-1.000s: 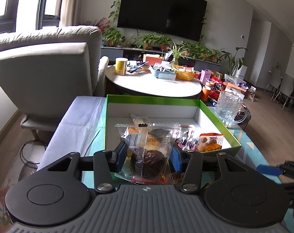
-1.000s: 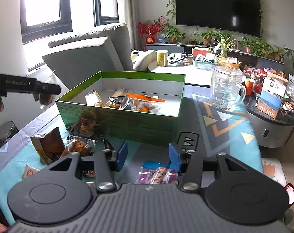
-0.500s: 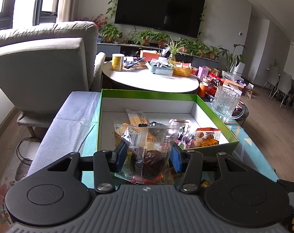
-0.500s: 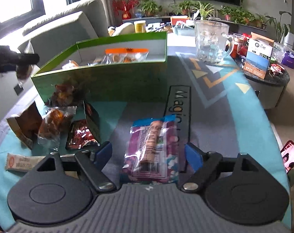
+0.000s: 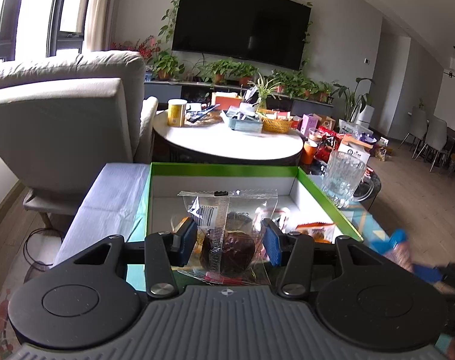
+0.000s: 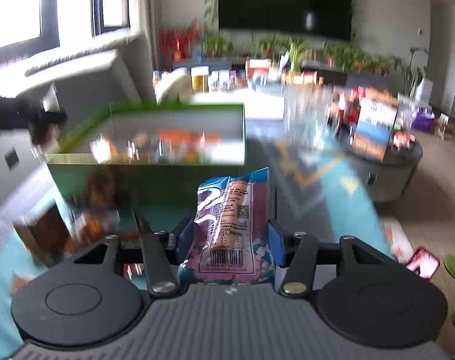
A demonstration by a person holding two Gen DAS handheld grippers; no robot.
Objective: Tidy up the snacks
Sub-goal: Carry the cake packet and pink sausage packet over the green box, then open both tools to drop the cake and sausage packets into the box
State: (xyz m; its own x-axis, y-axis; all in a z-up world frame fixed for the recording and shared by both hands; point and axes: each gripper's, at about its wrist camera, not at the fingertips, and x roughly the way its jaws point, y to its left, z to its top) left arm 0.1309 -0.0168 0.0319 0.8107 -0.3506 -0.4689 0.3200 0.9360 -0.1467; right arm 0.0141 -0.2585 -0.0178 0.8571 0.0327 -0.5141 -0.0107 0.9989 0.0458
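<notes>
My left gripper [image 5: 229, 240] is shut on a clear-wrapped chocolate muffin [image 5: 230, 207], held just above the near edge of the green box [image 5: 224, 169]. Several snack packets [image 5: 314, 231] lie inside the box. My right gripper [image 6: 231, 237] has its jaws closing on a purple and blue snack packet [image 6: 233, 207]; the blue pads press on its sides, and it stands raised off the table in front of the box wall [image 6: 146, 180]. The right wrist view is blurred by motion. In the left wrist view that packet shows as a blur at the right edge [image 5: 398, 246].
Loose snacks [image 6: 77, 231] lie on the teal mat left of the right gripper. A glass mug [image 5: 343, 177] stands right of the box. Beyond are a cluttered white round table [image 5: 227, 147], a grey armchair [image 5: 62, 114] and a dark side table with boxes [image 6: 374, 132]. A phone [image 6: 422, 265] lies at the right.
The right gripper dropped over the purple packet lying on the mat, closed on it and lifted it toward the box. The left gripper kept hold of the muffin and barely moved.
</notes>
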